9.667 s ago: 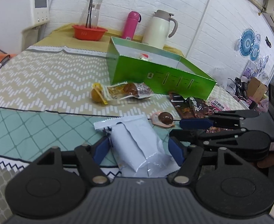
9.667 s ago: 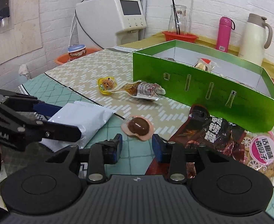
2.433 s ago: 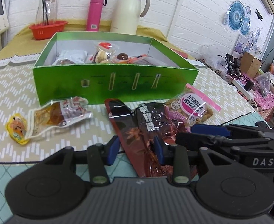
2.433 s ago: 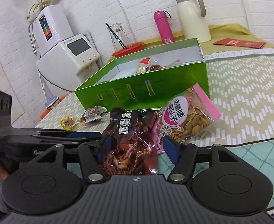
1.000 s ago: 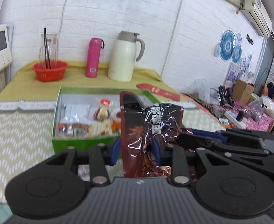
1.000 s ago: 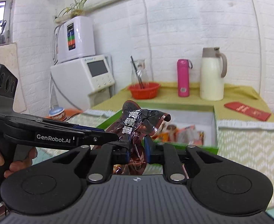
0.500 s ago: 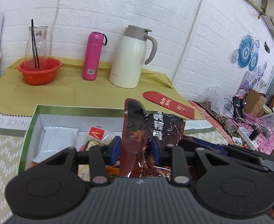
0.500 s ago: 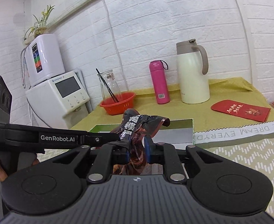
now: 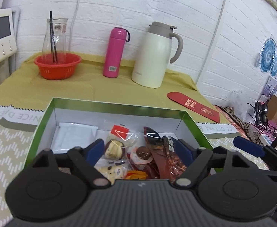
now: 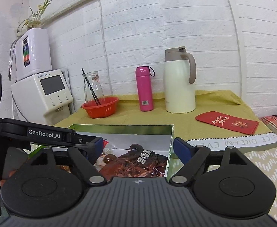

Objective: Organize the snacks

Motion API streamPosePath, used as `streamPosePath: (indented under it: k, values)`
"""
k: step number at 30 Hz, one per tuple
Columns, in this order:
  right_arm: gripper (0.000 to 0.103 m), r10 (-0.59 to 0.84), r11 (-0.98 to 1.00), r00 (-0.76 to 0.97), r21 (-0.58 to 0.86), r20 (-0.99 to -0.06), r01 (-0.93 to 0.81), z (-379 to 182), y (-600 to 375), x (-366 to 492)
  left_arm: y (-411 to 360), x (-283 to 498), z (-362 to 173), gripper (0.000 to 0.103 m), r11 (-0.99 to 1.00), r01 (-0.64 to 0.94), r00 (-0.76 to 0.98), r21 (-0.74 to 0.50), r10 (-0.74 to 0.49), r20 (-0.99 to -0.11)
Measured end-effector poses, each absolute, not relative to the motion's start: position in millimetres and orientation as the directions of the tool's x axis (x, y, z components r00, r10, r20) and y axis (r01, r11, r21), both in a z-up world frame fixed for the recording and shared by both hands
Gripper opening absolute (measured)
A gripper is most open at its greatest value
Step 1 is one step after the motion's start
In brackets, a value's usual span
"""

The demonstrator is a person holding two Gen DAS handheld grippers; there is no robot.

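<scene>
In the right-hand end of the green box (image 9: 117,105), the dark red snack bag (image 9: 165,156) lies among the other packets; its long axis runs from the far wall of the box back toward the cameras, and its near end is hidden behind the left gripper's body; beside it sit a round brown sweet in a clear cup (image 9: 142,151), a clear bag with a red label (image 9: 117,138) and, toward the left end, a flat white packet (image 9: 75,137).

The left gripper (image 9: 139,148) hangs over the box with its blue pads spread wide and nothing between them; the bag lies just below and slightly right of its centre line; the right gripper (image 10: 136,147) is likewise splayed and empty, straddling the box's right wall (image 10: 169,151), with the same bag (image 10: 138,162) directly below it. Neither touches the bag, so I judge it delivered, and both hands are about equally near it.

The next move looks like a withdrawal; room is open upward and back toward the person; the right gripper should rise clear of the wall's edge first, or it may drag the box.

Beyond the box stand a pink flask (image 9: 115,52), a cream jug (image 9: 154,54) and a red basket (image 9: 57,65); a red envelope (image 9: 193,104) lies to the right.
</scene>
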State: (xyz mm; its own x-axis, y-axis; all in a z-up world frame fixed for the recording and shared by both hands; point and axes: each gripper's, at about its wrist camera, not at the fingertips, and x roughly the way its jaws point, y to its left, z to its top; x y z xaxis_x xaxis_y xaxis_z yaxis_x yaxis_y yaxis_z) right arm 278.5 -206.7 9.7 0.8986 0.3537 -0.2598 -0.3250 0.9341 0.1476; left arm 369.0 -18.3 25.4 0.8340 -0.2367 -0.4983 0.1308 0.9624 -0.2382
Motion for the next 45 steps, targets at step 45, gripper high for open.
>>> streamPosePath:
  k: [45]
  values:
    - [0.103,0.158,0.986,0.846,0.043,-0.508,-0.159,-35,-168,177,70,126,-12,0.093,0.967,0.161,0.787,-0.196,-0.246,-0.566]
